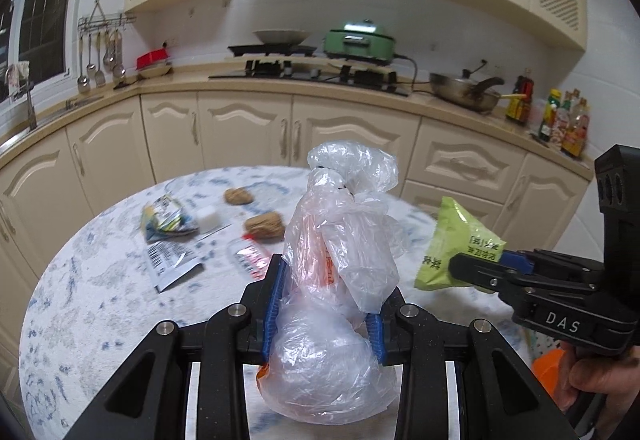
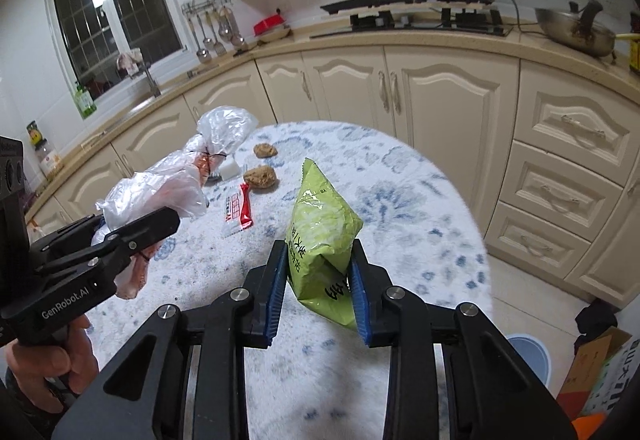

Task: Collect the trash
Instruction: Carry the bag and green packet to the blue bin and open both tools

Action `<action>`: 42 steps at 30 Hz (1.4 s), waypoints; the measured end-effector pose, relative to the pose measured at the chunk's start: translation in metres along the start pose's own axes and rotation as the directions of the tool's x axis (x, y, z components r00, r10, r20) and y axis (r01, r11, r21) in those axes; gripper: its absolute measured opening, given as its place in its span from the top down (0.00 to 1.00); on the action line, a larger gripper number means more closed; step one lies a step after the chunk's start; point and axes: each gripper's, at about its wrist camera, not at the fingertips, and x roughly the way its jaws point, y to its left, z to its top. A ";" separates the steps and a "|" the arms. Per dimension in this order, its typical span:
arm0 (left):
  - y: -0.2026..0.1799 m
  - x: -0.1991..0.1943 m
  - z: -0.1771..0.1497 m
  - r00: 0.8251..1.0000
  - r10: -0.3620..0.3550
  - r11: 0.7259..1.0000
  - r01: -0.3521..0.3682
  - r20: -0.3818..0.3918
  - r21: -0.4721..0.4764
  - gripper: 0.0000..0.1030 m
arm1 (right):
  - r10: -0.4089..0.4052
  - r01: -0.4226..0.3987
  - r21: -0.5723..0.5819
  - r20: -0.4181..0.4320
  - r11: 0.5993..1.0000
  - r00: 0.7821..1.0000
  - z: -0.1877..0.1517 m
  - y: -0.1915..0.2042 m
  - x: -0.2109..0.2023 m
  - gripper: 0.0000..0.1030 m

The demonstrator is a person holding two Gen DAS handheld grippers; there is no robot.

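While both loads hang clear of the table, the step in hand looks like carrying them off to a bin, so the grips should stay firm and the path level, since thin film and a slick packet can slide out. The left tongs are clenched on a clear plastic bag, pinched at its waist with the knotted top standing above the pads and the bulging bottom sagging below. They tilt down over the near table edge. The right tongs grasp a green snack packet by its lower half, upright between the blue pads, also angled downward. A red wrapper, two brown lumps and other wrappers lie on the table beyond, not yet collected.
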 end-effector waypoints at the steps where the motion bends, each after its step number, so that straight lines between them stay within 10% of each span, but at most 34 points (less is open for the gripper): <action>1: -0.005 -0.002 0.001 1.000 -0.004 1.000 0.004 0.005 0.003 0.69 | 0.003 -0.003 0.004 0.012 1.000 1.000 0.000 -0.003 -0.006 0.71; 25: -0.220 0.057 0.026 0.961 -0.277 0.948 0.274 -0.007 0.164 0.69 | -0.228 0.183 0.214 0.205 0.959 0.952 -0.031 -0.150 -0.171 0.73; 42: -0.340 0.252 -0.013 0.907 -0.298 0.926 0.350 -0.298 0.139 0.69 | -0.353 0.331 0.447 -0.035 0.831 0.935 -0.130 -0.329 -0.133 0.73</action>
